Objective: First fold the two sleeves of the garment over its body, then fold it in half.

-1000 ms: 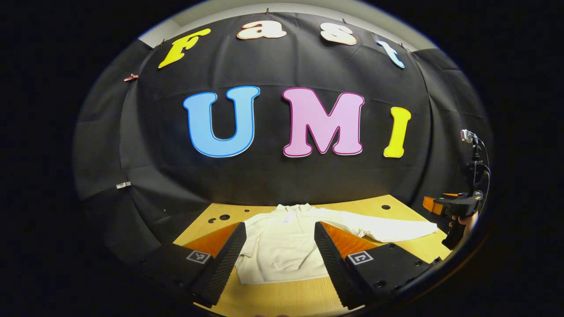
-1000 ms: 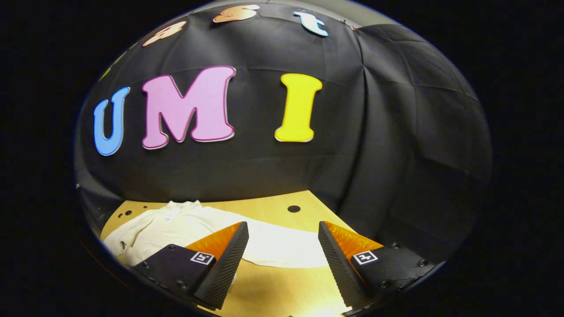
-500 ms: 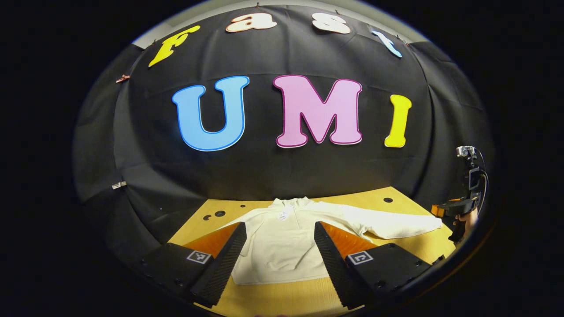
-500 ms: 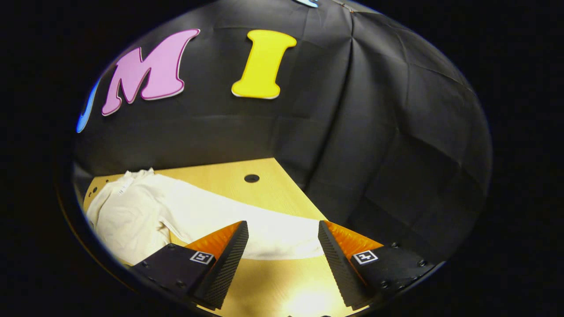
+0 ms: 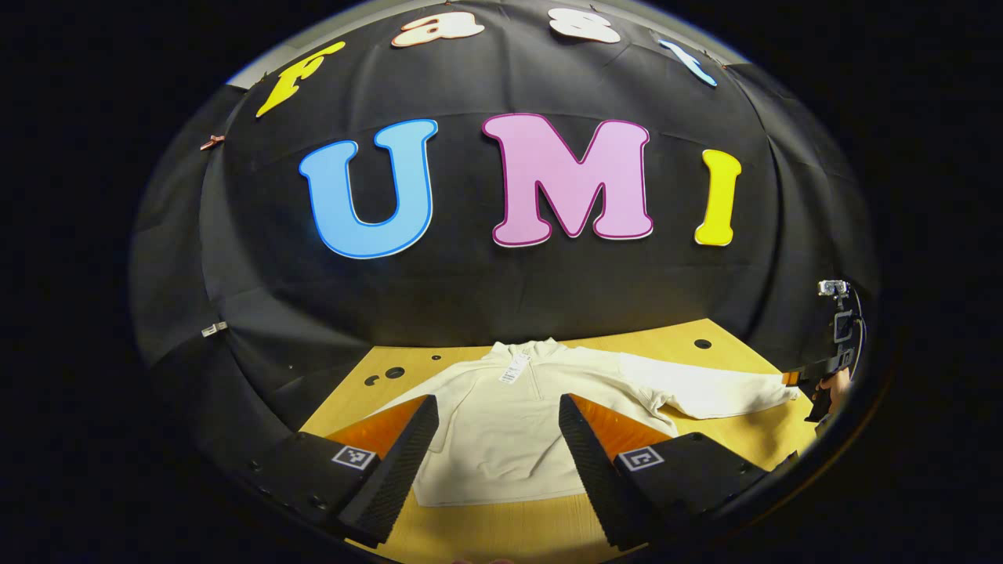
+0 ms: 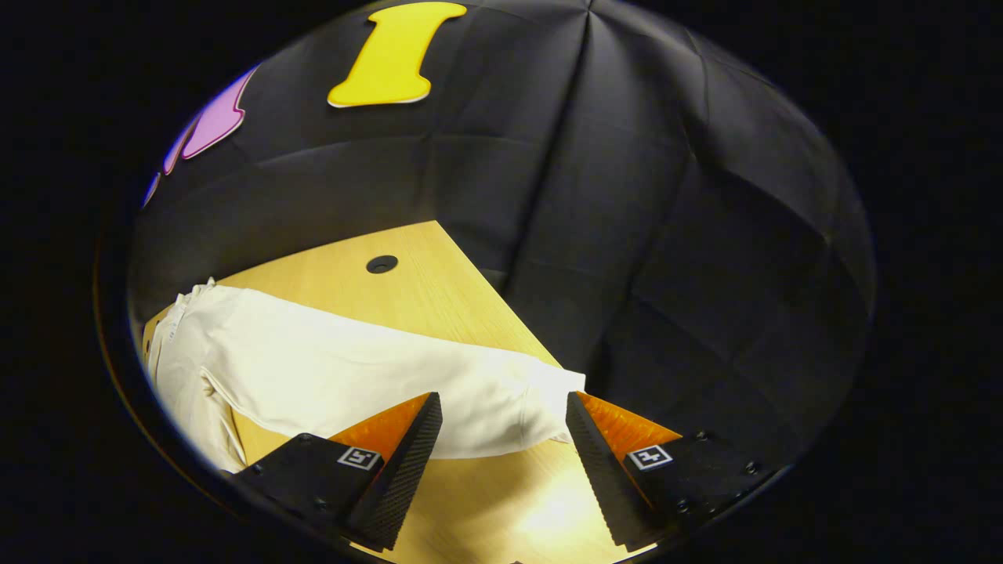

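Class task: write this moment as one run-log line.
stage: before first sleeve fold | cream long-sleeved garment: flat on light wooden table | right tool: open, at sleeve cuff | left tool: open

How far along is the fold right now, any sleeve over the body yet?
Nothing is folded yet. The cream garment lies flat on the wooden table, one sleeve stretched straight out to the side. In hand: the right gripper hangs with open jaws at that sleeve's cuff, not gripping it. The left gripper is open over the body. Left: both sleeve folds, then the half fold.
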The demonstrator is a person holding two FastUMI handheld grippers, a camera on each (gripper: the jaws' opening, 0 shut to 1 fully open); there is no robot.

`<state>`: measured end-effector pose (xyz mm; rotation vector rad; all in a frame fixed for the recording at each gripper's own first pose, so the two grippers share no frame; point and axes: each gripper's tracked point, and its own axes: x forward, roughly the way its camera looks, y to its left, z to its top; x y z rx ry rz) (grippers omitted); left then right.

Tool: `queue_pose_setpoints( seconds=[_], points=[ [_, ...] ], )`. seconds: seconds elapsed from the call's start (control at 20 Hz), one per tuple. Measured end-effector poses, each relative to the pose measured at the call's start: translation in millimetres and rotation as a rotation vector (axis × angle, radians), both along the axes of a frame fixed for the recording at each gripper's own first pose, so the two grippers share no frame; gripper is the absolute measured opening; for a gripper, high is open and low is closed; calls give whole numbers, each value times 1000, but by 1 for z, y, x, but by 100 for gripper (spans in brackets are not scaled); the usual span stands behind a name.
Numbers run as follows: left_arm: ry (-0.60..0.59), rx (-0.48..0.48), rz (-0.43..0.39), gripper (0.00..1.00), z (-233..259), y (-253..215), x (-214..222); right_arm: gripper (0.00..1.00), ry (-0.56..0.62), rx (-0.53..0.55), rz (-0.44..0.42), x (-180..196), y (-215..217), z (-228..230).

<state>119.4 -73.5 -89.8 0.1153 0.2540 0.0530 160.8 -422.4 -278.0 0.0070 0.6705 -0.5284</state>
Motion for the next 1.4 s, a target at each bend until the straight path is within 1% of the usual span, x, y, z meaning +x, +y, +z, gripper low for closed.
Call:
queue_pose_setpoints(
  seconds=[0.05, 0.2, 0.3, 0.4, 0.5, 0.55, 0.6, 0.75, 0.8, 0.85, 0.9, 0.95, 1.0, 1.05, 1.1, 1.15, 1.25, 1.4],
  points=[
    [9, 4, -1, 96, -2, -3, 1, 98, 31, 10, -10, -3, -7, -10],
    [23, 21, -15, 96, -5, -13, 11, 98, 94, 76, -49, -7, -18, -35],
    [18, 38, -32, 99, -1, -20, 17, 98, 106, 120, -87, -10, -26, -43],
    [8, 68, -54, 100, 2, -26, 20, 98, 109, 136, -109, -12, -29, -49],
    [17, 77, -75, 99, -1, -31, 22, 99, 93, 189, -109, -11, -27, -50],
    [22, 72, -78, 99, -3, -32, 22, 97, 91, 211, -114, -16, -31, -49],
    [28, 64, -78, 99, -4, -33, 22, 96, 84, 202, -104, -16, -34, -46],
    [21, 56, -79, 100, -3, -34, 19, 96, 89, 195, -78, -11, -27, -49],
    [19, 51, -80, 100, -2, -34, 18, 90, 88, 203, -69, -8, -23, -50],
    [21, 47, -80, 99, -3, -33, 16, 74, 85, 201, -53, 0, -15, -53],
    [24, 44, -81, 99, -4, -31, 14, 71, 91, 197, -37, 7, -7, -58],
    [28, 41, -79, 100, -4, -28, 13, 41, 94, 177, -22, 5, -5, -55],
    [32, 40, -77, 100, -4, -25, 12, 36, 106, 146, -19, 5, -5, -54],
    [31, 39, -74, 100, -4, -21, 10, 24, 108, 130, -12, 7, -6, -52],
    [31, 38, -70, 100, -3, -17, 9, 24, 116, 120, -16, 5, -5, -51],
    [32, 37, -63, 100, -4, -13, 9, 16, 117, 130, -22, 7, -4, -51],
    [40, 32, -48, 100, -6, -3, 8, 10, 118, 140, -20, 8, -2, -50],
    [42, 29, -32, 100, -6, 11, 9, 9, 125, 116, -21, 7, 0, -46]
  ],
)
